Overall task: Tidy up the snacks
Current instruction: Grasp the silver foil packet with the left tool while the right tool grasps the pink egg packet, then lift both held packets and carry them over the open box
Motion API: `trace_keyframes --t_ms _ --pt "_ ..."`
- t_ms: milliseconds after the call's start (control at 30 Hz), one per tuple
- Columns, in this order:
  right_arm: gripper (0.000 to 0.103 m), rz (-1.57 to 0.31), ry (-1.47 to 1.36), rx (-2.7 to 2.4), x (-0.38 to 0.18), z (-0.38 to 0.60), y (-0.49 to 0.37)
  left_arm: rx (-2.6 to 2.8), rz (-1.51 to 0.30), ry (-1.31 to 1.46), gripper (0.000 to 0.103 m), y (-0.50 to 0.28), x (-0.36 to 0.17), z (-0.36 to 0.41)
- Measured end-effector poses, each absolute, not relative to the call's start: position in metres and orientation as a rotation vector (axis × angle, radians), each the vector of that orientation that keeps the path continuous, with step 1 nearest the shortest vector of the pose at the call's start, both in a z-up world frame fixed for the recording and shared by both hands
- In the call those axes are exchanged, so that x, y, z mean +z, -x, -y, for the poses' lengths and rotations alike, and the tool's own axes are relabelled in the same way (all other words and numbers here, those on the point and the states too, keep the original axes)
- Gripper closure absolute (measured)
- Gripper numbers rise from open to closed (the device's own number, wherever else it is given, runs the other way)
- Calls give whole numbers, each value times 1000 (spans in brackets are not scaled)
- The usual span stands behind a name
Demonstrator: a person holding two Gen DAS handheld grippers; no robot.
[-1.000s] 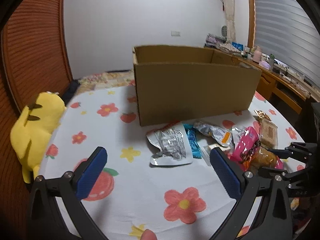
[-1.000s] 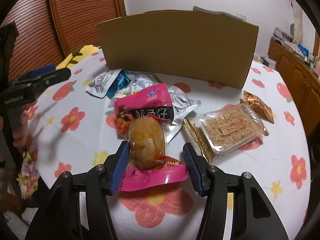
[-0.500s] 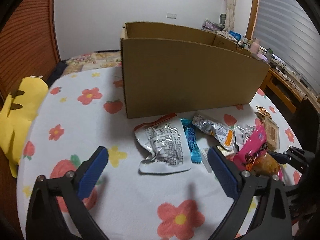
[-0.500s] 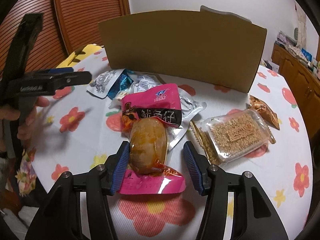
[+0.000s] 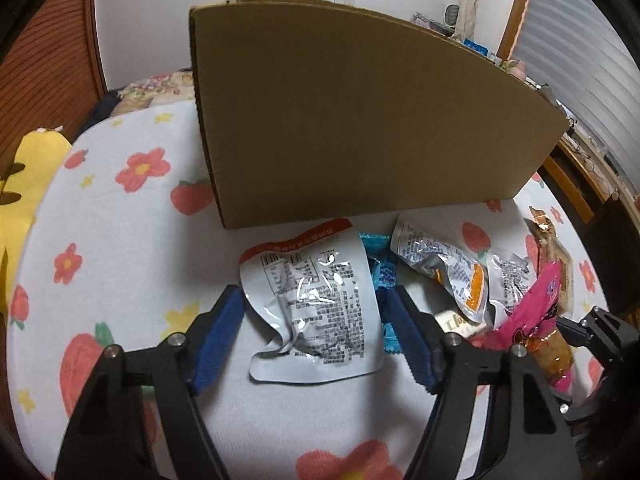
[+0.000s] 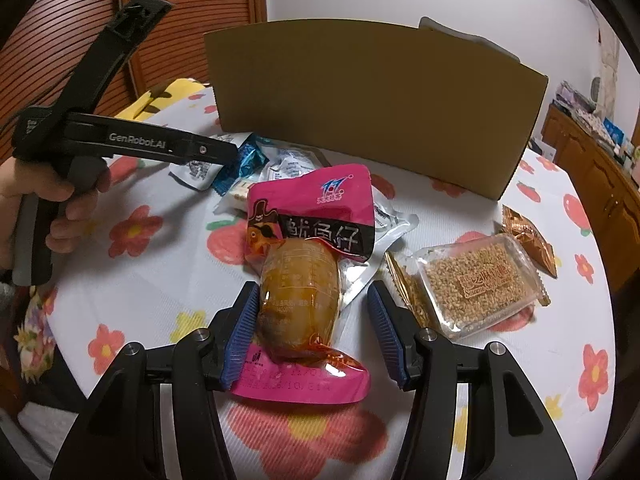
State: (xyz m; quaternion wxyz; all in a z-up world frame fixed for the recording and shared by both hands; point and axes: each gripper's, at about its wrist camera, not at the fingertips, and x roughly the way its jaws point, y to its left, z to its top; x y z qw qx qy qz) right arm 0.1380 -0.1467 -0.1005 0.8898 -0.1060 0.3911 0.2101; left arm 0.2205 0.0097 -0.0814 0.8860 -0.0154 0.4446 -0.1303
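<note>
My left gripper point(image 5: 316, 336) is open, its blue pads on either side of a silver snack pouch point(image 5: 320, 304) with a red top edge that lies flat on the flowered tablecloth. My right gripper point(image 6: 314, 332) is open around a pink pouch point(image 6: 308, 248) with a clear orange-brown part; the left pad touches or nearly touches it. A tall cardboard box point(image 5: 360, 112) stands behind the snacks, also in the right wrist view point(image 6: 368, 104). The left gripper shows in the right wrist view point(image 6: 224, 152), over the silver pouch.
A blue wrapper point(image 5: 380, 276), a silver-orange pouch point(image 5: 448, 272) and the pink pouch point(image 5: 532, 312) lie right of my left gripper. A sesame bar pack point(image 6: 480, 280) and gold wrapper point(image 6: 528, 240) lie right of my right gripper. A yellow plush point(image 5: 28, 176) sits at the table's left edge.
My left gripper has moved forward and down until its pads flank the silver pouch, and they stand closer together. My right gripper has edged forward around the pink pouch.
</note>
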Motion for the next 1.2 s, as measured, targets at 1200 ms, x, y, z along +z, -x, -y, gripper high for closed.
trace_keyframes --t_ms 1200 --pt "64 -791 217 458 -99 148 -130 -294 -787 52 44 -147 -58 -21"
